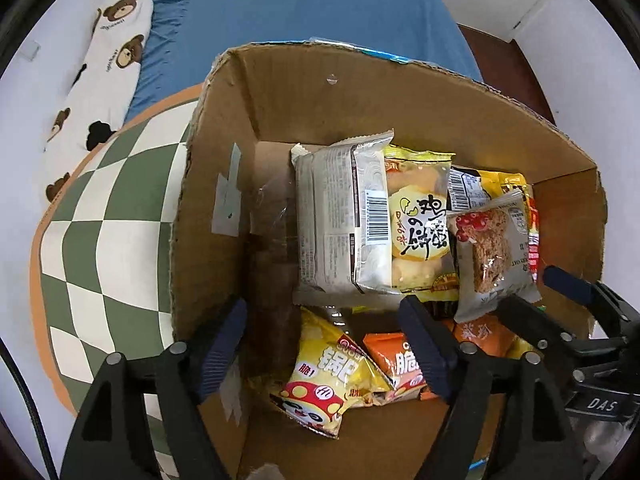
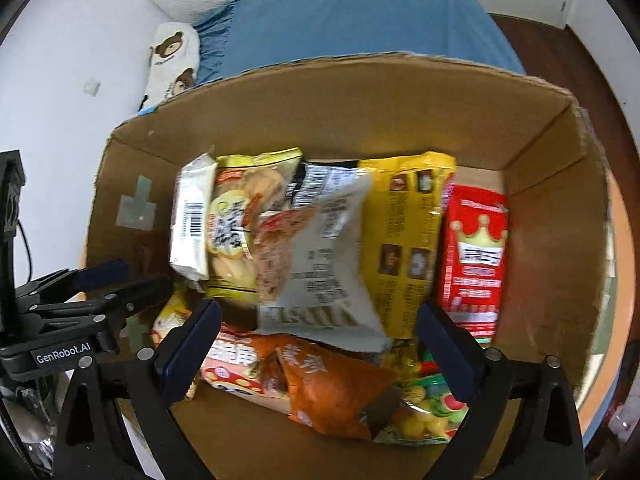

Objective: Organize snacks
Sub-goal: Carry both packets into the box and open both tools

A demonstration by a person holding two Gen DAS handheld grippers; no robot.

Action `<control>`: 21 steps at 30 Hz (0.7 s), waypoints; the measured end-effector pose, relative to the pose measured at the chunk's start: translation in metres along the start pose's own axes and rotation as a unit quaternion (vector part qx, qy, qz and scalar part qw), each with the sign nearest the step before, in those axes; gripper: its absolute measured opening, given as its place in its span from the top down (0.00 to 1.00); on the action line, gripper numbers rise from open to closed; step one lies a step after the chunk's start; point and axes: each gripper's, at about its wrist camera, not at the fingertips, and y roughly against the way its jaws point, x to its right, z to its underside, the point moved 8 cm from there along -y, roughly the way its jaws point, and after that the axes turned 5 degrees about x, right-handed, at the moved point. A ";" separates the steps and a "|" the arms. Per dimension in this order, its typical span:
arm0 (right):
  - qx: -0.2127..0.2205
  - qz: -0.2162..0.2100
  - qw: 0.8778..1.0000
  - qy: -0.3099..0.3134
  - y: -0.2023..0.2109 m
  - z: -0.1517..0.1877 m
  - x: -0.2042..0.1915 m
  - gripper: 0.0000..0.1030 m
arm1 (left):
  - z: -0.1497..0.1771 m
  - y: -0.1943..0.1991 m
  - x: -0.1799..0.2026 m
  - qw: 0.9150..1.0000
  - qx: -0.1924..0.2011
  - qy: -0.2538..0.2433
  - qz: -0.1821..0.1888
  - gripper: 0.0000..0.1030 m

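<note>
A brown cardboard box [image 1: 352, 92] holds several snack packs. In the left wrist view a silver pack [image 1: 340, 220], a yellow biscuit pack [image 1: 420, 220] and an oat bar pack [image 1: 490, 256] stand at the back, and a yellow chip bag [image 1: 332, 376] lies in front. My left gripper [image 1: 332, 348] is open and empty over the box's near left. My right gripper [image 2: 320, 348] is open and empty above a silver-white pack [image 2: 320, 272], an orange bag [image 2: 332, 384] and a red pack [image 2: 474, 256]. The right gripper also shows in the left wrist view [image 1: 548, 292].
The box [image 2: 360, 92] sits on a green-and-white checkered round mat [image 1: 104, 240]. A blue bed [image 1: 304, 20] lies behind, with a bear-print pillow [image 1: 104, 68] at its left. Dark wood floor [image 2: 560, 52] shows at the right.
</note>
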 end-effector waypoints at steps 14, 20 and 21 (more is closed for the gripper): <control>0.076 0.068 0.995 0.011 0.059 0.028 0.015 0.03 | 0.015 0.056 0.012 0.993 0.120 0.012 -0.003 0.18; 0.121 0.084 0.989 0.019 0.097 0.042 0.013 0.03 | 0.035 0.088 0.014 0.985 0.170 0.001 -0.011 0.18; 0.130 0.086 0.988 0.022 0.104 0.044 0.010 0.03 | 0.039 0.094 0.016 0.984 0.178 -0.002 -0.009 0.18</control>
